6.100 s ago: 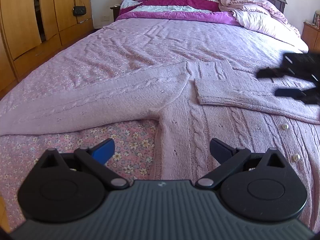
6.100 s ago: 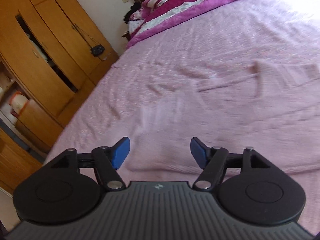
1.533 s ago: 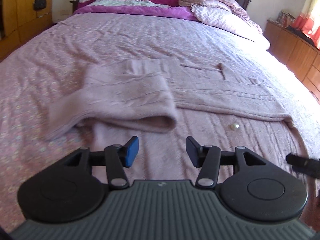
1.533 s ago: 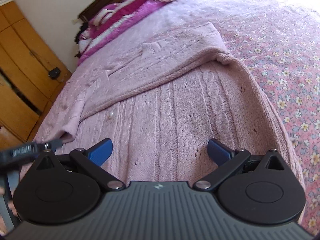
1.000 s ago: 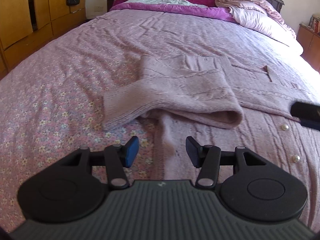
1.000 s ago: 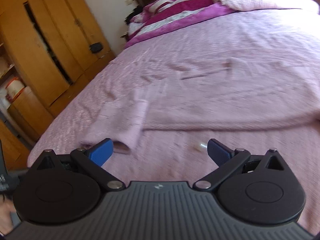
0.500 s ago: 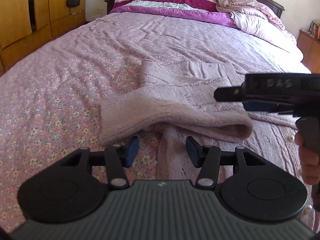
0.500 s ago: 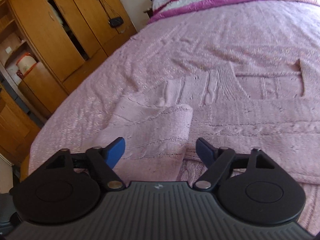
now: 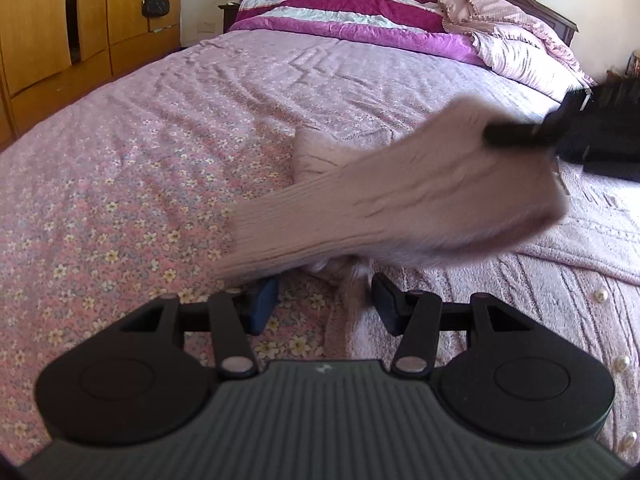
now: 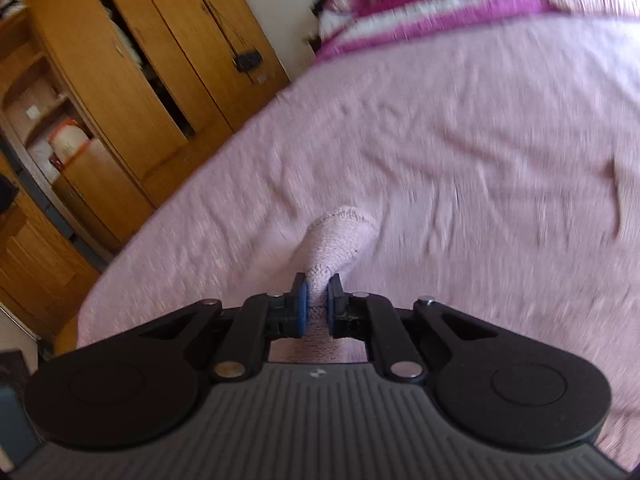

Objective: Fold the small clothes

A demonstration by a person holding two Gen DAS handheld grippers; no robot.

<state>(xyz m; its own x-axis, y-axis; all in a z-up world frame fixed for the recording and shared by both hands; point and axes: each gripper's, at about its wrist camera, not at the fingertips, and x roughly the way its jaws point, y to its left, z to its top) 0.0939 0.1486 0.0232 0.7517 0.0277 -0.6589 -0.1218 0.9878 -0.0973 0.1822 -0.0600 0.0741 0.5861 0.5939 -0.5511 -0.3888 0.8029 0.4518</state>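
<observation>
From the left wrist camera, one pink knitted cardigan (image 9: 500, 280) lies on the bed (image 9: 160, 140), near and to the right. Its sleeve (image 9: 400, 204) is lifted up in the air and looks blurry. The left gripper (image 9: 324, 304) is spread apart and holds nothing. I count four little pearl buttons (image 9: 599, 294).

From the right wrist camera, the right gripper (image 10: 316, 304) is pressed together, pinching the sleeve (image 10: 340, 240). The knit looks soft, light and floppy, so it will droop. The fold's edge is a good place to grab.
</observation>
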